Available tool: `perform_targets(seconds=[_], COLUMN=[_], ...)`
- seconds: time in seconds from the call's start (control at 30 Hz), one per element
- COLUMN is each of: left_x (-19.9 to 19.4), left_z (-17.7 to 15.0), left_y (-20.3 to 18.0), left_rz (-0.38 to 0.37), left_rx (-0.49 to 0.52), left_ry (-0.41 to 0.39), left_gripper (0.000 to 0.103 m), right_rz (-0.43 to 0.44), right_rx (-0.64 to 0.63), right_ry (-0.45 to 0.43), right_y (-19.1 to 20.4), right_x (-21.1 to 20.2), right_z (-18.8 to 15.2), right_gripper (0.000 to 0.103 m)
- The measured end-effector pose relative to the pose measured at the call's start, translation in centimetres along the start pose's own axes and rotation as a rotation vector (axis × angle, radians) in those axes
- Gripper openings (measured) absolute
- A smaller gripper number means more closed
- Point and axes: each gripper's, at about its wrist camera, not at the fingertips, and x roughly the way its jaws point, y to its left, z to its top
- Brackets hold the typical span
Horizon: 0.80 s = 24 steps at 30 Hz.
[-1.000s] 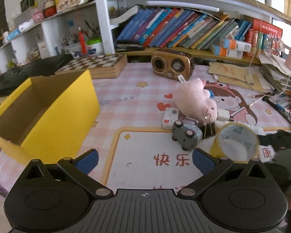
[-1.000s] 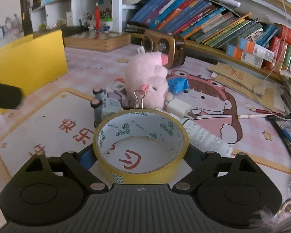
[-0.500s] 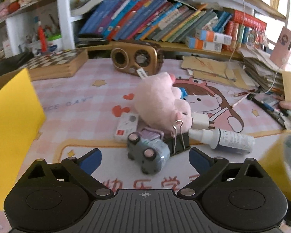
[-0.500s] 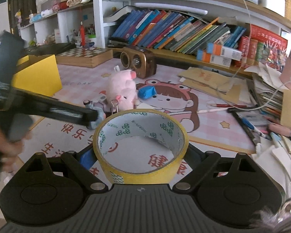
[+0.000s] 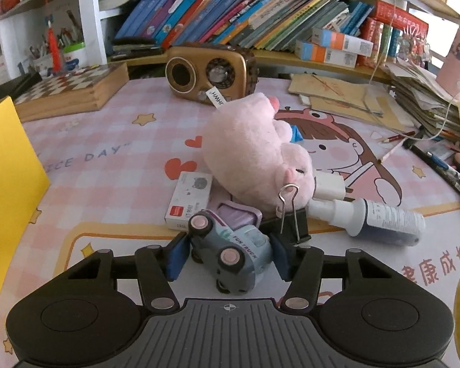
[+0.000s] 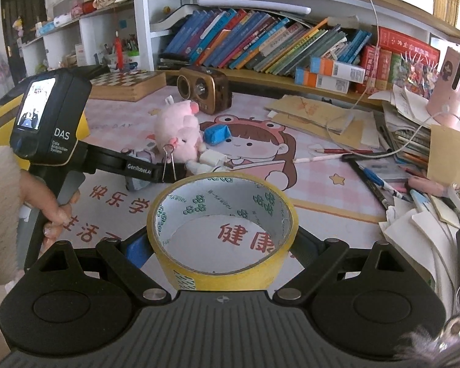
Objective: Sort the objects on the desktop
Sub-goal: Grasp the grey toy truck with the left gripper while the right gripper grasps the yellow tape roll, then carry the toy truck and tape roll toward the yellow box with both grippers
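1. Nearest to us on the right, our right gripper (image 6: 222,245) is clenched around a roll of yellow tape (image 6: 222,230), its blue pads pressing the roll's outer wall on both sides. The roll is held off the desk mat (image 6: 322,190), its hole facing upward and forward, with the mat's red characters showing through it.
2. On the left, our left gripper (image 5: 228,259) is closing its jaws on a small grey-blue toy truck (image 5: 230,250) lying on its side on the mat. The truck sits between the blue fingers (image 5: 176,257), which stand just beside its two ends; we cannot tell whether they press it yet.
3. In the right view, a hand (image 6: 50,205) grasps that gripper's handle at the left.
4. Just beyond the truck lie a black binder clip (image 5: 291,224) with its wire handles upright, a lilac case (image 5: 236,213) and a small white box (image 5: 188,201) with a red stripe.
5. To the right of the clip a spray bottle (image 5: 374,217) lies on its side, with a white charger plug (image 5: 329,187) just behind it.
6. A pink plush pig (image 5: 257,150) lies behind these, touching the clip and the plug.
7. A yellow box (image 5: 6,184) stands at the left edge.
8. Farther back sit a brown retro radio (image 5: 211,73), a wooden chessboard (image 5: 70,89) to its left and piled papers (image 5: 346,98) to its right.
9. Farthest, a shelf of leaning books (image 5: 245,12) spans the back.
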Motion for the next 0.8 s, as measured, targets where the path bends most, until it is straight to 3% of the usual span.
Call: perform_targets(seconds=[0.27,0.5,0.8], left_x=[-4.0,-10.3,-17.6], left_z=[-0.7,-1.8,-5.3], left_y=[1.2,2.3,4.6], left_rz=[-0.029,-0.079,-0.047], left_rx=[-0.029,-0.060,-0.080], left_ry=[-0.041,-0.115,-0.156], left_gripper=[0.055,0.055,0.056], right_rz=[0.002,0.016,0.061], right_rx=[-0.004,-0.010,-0.021], right_ry=[-0.009,-0.034,-0.032], right_y=[1.1,3.0,6.0], right_x=[-0.6,-1.8,-3.2], right_z=[0.0,0.1,0.1], right_gripper=[0.090,0.090,0.091])
